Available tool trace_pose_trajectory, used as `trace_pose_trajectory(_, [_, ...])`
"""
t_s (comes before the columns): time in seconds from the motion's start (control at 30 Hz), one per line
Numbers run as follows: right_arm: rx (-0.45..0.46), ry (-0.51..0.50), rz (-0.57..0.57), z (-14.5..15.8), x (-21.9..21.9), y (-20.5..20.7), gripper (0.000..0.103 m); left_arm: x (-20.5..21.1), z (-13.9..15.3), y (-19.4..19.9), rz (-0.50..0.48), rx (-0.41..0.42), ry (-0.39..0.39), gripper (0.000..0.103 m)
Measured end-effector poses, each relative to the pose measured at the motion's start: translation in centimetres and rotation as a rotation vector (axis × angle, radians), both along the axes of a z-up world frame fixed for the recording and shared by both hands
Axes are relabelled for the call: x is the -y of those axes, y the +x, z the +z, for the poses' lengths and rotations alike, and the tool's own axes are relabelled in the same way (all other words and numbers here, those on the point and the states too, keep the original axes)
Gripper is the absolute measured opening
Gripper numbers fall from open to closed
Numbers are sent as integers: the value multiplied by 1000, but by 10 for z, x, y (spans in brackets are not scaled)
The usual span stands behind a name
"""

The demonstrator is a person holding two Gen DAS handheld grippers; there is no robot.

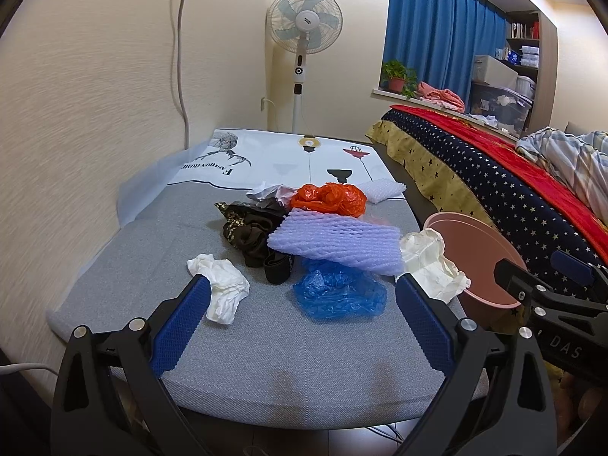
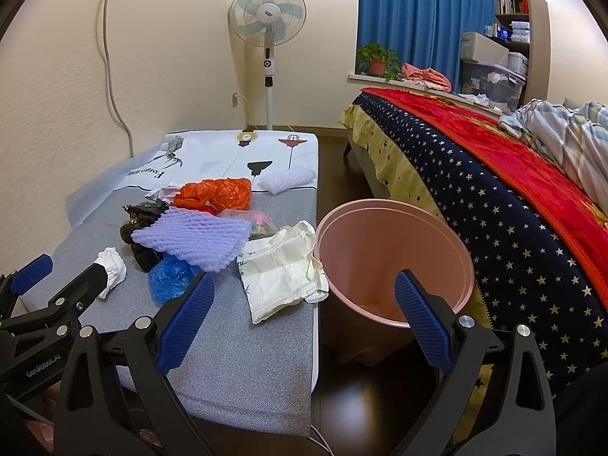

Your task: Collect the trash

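Trash lies on a grey table (image 1: pixel 266 342): a white crumpled tissue (image 1: pixel 224 292), a blue plastic bag (image 1: pixel 338 292), a purple foam net (image 1: pixel 338 243), an orange bag (image 1: pixel 326 197), dark cloth (image 1: pixel 247 231) and a cream paper wrapper (image 1: pixel 429 262) at the right edge. A pink bin (image 2: pixel 395 258) stands on the floor right of the table. My left gripper (image 1: pixel 304 288) is open and empty, just before the tissue and blue bag. My right gripper (image 2: pixel 304 288) is open and empty, in front of the wrapper (image 2: pixel 281 269) and the bin.
A bed (image 2: pixel 494 197) with a starry cover and red blanket runs along the right. A standing fan (image 2: pixel 268 34) is at the back wall. A white foam piece (image 2: pixel 288 178) lies at the table's far right. Dark floor (image 2: pixel 364 391) lies between table and bed.
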State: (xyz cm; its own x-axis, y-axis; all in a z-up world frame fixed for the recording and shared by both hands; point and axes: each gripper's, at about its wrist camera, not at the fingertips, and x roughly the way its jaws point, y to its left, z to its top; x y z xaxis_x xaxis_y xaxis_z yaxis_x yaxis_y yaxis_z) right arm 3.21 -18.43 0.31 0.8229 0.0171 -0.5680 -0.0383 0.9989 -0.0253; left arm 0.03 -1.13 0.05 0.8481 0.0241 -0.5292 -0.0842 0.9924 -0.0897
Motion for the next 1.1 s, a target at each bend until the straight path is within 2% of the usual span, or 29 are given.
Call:
trace_pose_trajectory(0.5, [-1,0,3,-1,1,0,93,1,0,-1,-1,0,0,94])
trace_pose_trajectory(0.67, [-12,6,5,-2,1,1,83,0,0,-1,0,0,-1,94])
trace_pose_trajectory(0.77, [-23,25,4,-4,3,2,73,0,0,0,-1,0,1,94])
trace_pose_trajectory(0.83, [-27,35,-4,-6,5,5,63,0,0,0,0,-2,0,90])
trace_pose_trajectory(0.93, [-50,74,-17,-12,12,12,56,-3,-1,2,12,-10,-3,82])
trace_pose_trajectory(1.1, [-110,122,-29,-27,17,31,55,-15,-10,11,63,-43,-10,68])
